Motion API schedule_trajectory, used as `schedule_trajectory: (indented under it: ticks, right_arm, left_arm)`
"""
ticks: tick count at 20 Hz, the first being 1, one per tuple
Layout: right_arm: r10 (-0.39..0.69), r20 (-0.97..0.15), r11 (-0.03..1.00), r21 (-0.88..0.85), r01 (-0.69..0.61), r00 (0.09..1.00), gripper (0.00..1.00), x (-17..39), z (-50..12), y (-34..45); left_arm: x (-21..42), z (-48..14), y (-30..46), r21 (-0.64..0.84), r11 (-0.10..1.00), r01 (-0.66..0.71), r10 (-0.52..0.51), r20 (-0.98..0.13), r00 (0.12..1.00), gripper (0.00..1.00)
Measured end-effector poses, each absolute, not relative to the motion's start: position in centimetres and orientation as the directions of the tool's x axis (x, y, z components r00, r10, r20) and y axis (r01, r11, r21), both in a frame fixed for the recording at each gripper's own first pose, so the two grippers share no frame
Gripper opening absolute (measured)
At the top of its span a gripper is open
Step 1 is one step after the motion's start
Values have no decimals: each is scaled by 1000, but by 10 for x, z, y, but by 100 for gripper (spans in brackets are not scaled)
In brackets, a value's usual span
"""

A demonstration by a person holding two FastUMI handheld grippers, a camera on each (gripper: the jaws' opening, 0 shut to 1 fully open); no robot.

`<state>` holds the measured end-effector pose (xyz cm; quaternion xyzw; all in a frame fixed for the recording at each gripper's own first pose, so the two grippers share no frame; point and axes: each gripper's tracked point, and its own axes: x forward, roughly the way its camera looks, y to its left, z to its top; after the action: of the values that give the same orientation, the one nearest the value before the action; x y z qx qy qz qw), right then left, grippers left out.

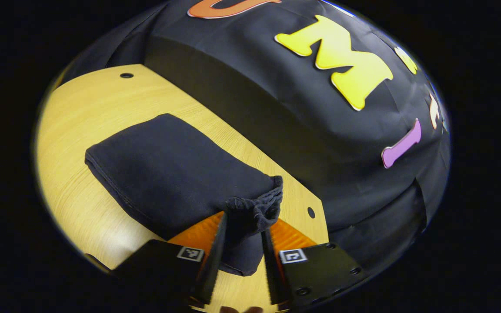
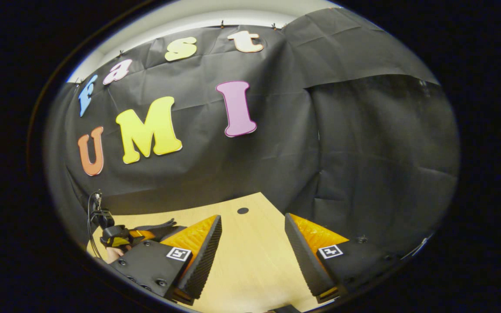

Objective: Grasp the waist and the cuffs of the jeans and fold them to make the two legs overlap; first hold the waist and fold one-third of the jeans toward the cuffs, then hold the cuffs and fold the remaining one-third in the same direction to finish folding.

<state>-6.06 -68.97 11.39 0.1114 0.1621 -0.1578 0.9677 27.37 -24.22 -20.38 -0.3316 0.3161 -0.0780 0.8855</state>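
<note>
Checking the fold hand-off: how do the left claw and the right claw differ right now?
The left claw has its fingers closed in on a bunched end of the dark jeans; the right claw stands wide open with nothing between its fingers. The left claw is over the folded jeans, the right claw over bare wooden table. Both sit low above the same table.

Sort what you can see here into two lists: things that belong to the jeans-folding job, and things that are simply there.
Belongs to the job:
- dark jeans, lying folded on the table
- left gripper, fingers closed on a bunched end of the jeans
- right gripper, open, holding nothing

Simply there:
- wooden table
- round hole in the tabletop
</note>
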Motion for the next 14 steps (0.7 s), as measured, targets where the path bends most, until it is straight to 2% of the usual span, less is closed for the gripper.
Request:
schedule_trajectory:
  ticks: [1, 3, 5, 7, 8, 9, 10, 11, 12, 13, 14]
  right_arm:
    - [-268, -348, 925, 167, 340, 898, 90, -61, 113, -688]
    - [-266, -346, 927, 164, 337, 900, 90, -61, 113, -686]
    - [-262, -343, 930, 159, 330, 902, 90, -62, 112, -681]
    - [-254, -344, 934, 158, 322, 904, 84, -61, 110, -675]
    - [-247, -345, 936, 158, 316, 905, 90, -59, 111, -672]
    - [-241, -342, 938, 159, 309, 908, 90, -58, 111, -667]
    - [-233, -339, 940, 161, 300, 912, 90, -55, 113, -662]
    - [-223, -334, 944, 160, 288, 916, 84, -53, 114, -655]
    - [-214, -328, 948, 157, 276, 920, 96, -50, 115, -649]
    - [-202, -324, 952, 155, 262, 924, 90, -48, 116, -642]
    - [-192, -316, 956, 155, 250, 929, 90, -45, 118, -635]
  left_arm:
    - [271, -202, -242, -606, 794, -48, -338, -505, 794, 46]
    - [269, -198, -244, -548, 837, 4, -329, -496, 804, 83]
    - [269, -185, -238, -468, 882, 52, -297, -468, 832, 83]
    - [272, -159, -234, -363, 923, 128, -278, -401, 873, 83]
    - [269, -147, -234, -314, 934, 171, -284, -362, 888, 87]
    - [269, -135, -232, -274, 940, 201, -289, -333, 898, 90]
    - [268, -123, -231, -246, 944, 222, -293, -307, 905, 99]
    - [267, -114, -226, -227, 945, 235, -294, -280, 914, 99]
    - [265, -102, -218, -211, 948, 238, -289, -258, 922, 99]
    - [261, -91, -211, -199, 950, 242, -286, -236, 929, 99]
    - [256, -78, -202, -183, 951, 248, -284, -213, 935, 99]
